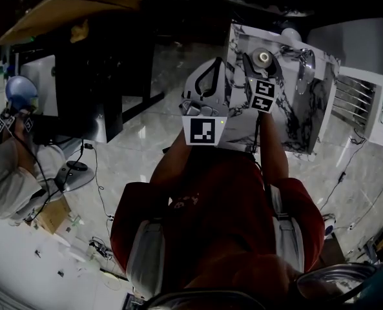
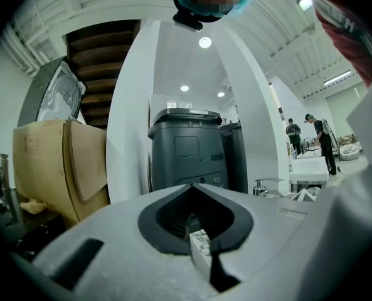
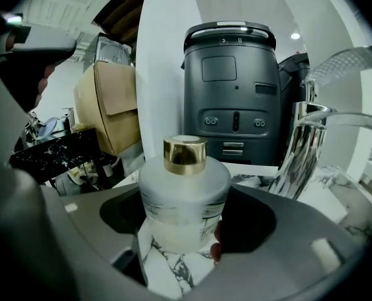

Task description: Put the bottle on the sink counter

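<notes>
A frosted round bottle (image 3: 184, 196) with a gold cap stands upright between the jaws of my right gripper (image 1: 263, 63), which is shut on its wide body. In the head view the bottle (image 1: 264, 57) is over the white marble sink counter (image 1: 294, 118), close to the chrome faucet (image 3: 305, 146). In the right gripper view, marble shows just under the bottle; whether its base touches I cannot tell. My left gripper (image 1: 207, 77) is just left of the counter's near corner. It is shut with nothing in it (image 2: 201, 246).
A tall dark grey bin (image 3: 233, 93) stands behind the counter beside a white pillar. A cardboard box (image 2: 54, 162) lies to the left. A black table (image 1: 81, 76), floor cables and a person (image 1: 10, 173) are at the left, with a white rack (image 1: 354, 99) right of the counter.
</notes>
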